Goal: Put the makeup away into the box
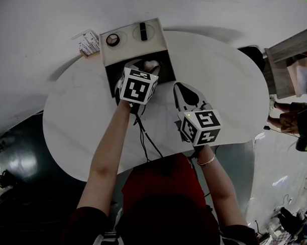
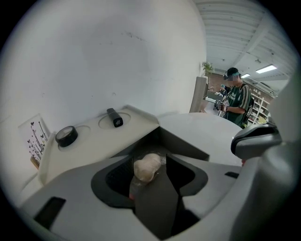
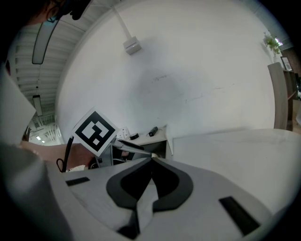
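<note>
Apparently loose, the sponge (image 2: 146, 166) lies just ahead of the left tool (image 2: 154, 178).

This looks like a large open work hall or lab, not a home. A white oval bench (image 1: 83, 127) stands by itself on a dark, glossy floor (image 1: 21, 160). It is close to a plain white wall (image 2: 94, 56) that carries a small mounted box (image 3: 132, 45). Overhead runs a ribbed industrial ceiling (image 2: 235, 28) with strip lights (image 2: 266, 69). A grey partition (image 2: 198, 94) has a potted plant (image 2: 207, 68) on top. Beyond it a person (image 2: 236, 99) in a cap stands further off, with what look like rows of shelves (image 2: 263, 106) behind. Cables and loose gear (image 1: 291, 219) lie on the floor at the room's edge.
</note>
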`<state>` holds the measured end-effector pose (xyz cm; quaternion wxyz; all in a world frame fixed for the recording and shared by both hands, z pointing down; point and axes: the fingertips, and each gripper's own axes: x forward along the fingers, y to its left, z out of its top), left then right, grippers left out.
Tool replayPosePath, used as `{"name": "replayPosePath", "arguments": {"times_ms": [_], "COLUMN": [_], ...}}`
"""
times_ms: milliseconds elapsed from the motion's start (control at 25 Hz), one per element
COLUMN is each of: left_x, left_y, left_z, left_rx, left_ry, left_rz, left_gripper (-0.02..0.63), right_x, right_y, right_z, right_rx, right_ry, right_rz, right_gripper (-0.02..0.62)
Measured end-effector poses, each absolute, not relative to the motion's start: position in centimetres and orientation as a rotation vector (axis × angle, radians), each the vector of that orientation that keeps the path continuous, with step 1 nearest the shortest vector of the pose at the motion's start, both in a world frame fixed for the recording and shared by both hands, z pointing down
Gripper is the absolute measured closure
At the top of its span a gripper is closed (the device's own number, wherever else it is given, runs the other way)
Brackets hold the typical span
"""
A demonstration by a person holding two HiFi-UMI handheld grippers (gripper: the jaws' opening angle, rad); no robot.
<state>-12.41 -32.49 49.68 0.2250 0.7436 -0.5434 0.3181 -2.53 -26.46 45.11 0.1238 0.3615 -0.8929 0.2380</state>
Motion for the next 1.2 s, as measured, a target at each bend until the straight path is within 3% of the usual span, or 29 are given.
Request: {"name": "replayPosePath", "arguments": {"times_ms": [440,1200], "left_x": [-11.7,-11.3], "left_y": [-31.4,-26.9], "left_z": [45.9,40.7], "left_rx": [2.105,2.105], "left_ry": [-1.571,-1.729], "left_rz": [0.763,0.621], "left_gripper": [0.398,0.559], "right_x": [-2.1,-0.4], "right_y": [-26.3,-24.3], "right_z": [43.5,39.3], "right_rx": [1.078,1.092], "right_ry": [-2.633,-2.7], "right_rz": [0.659,0.557], "right_gripper": [0.58,0.58]}}
